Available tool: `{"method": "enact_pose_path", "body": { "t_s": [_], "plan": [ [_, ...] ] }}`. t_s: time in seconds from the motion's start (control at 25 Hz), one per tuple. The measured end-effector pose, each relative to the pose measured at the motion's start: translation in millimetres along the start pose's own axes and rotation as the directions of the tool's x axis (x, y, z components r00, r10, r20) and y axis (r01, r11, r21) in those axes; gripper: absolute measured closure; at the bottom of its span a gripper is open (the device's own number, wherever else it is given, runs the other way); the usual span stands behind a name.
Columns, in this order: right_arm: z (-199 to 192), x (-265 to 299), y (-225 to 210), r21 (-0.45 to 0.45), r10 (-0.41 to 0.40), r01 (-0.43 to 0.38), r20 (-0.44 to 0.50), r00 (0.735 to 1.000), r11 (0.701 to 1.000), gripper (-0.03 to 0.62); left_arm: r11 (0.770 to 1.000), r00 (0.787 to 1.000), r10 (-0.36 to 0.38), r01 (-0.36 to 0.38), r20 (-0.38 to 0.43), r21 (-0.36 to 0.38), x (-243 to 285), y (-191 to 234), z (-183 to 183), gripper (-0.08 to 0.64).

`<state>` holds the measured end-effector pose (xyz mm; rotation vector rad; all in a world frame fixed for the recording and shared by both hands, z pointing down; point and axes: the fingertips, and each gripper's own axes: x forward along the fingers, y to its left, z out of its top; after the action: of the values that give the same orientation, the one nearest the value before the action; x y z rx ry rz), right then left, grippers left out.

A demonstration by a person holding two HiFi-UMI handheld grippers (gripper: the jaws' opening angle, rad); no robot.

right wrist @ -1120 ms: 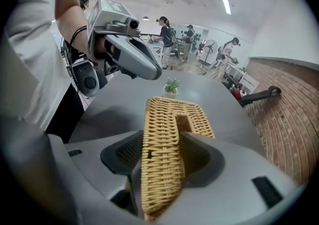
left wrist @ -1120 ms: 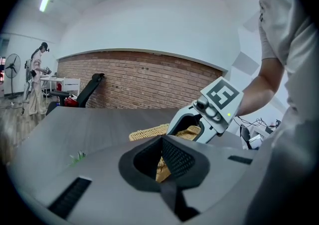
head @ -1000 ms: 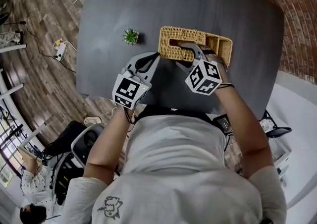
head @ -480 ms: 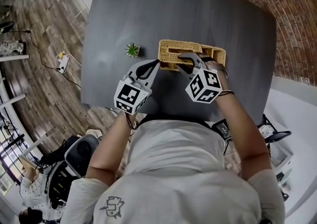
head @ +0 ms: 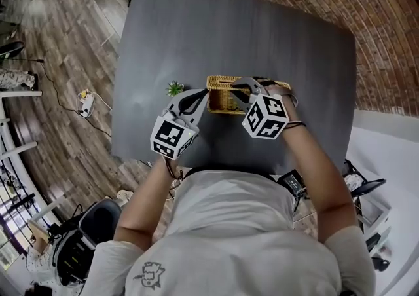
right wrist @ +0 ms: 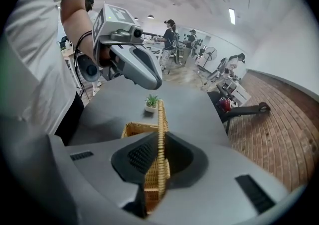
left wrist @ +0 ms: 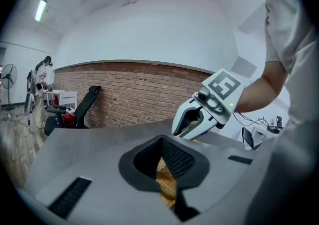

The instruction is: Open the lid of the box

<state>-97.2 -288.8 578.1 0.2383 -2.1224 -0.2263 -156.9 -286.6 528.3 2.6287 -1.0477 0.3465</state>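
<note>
Head view looks down on the wicker box (head: 229,100), which lies on the dark grey surface (head: 196,33) just in front of the person. Its long axis runs left to right across that view. A small potted plant (head: 174,88) stands just beside the box's left end, apart from it.

The left tool (head: 204,93) reaches in at that left end. In the left gripper view its dark pads are pressed together on a strip of woven wicker, so it is clamped on the box there.

The right tool (head: 243,85) comes down on the box from above, near the middle of its length. Its jaws have just been closing, and the lid (right wrist: 160,134) is between them. In the right gripper view the pads stand narrow, pinching the thin woven panel.

The lid stands up on edge in that view, close to upright. Its slim edge faces the camera and its length runs straight away toward the plant, along the box's long axis. To the left of the raised lid, the open inside of the box shows as a pale woven hollow.

Both tools sit close together over the box, each with its marker cube toward the person. Wood floor (head: 59,59) lies left of the surface, and a brick wall (head: 386,19) curves round on the right.
</note>
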Motion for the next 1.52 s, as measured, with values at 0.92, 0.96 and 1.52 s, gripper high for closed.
{"method": "enact_pose_path", "body": {
  "t_s": [0.92, 0.96, 1.52],
  "plan": [
    [-3.5, 14.5, -75.4, 0.060, 0.158, -0.155, -0.032, 0.987, 0.986, 0.537, 0.998, 1.000, -0.031, 0.031, -0.003, 0.053, 31.1, 21.5, 21.2, 0.549],
    [-5.2, 15.8, -79.6, 0.068, 0.172, -0.169, -0.032, 0.985, 0.983, 0.535, 0.998, 0.999, -0.031, 0.031, -0.006, 0.053, 33.4, 21.6, 20.7, 0.549],
    [-21.4, 39.3, -121.5, 0.126, 0.229, -0.220, -0.060, 0.972, 0.967, 0.514, 0.999, 0.999, -0.038, 0.039, -0.038, 0.034, 48.6, 34.0, 14.4, 0.549]
  ]
}}
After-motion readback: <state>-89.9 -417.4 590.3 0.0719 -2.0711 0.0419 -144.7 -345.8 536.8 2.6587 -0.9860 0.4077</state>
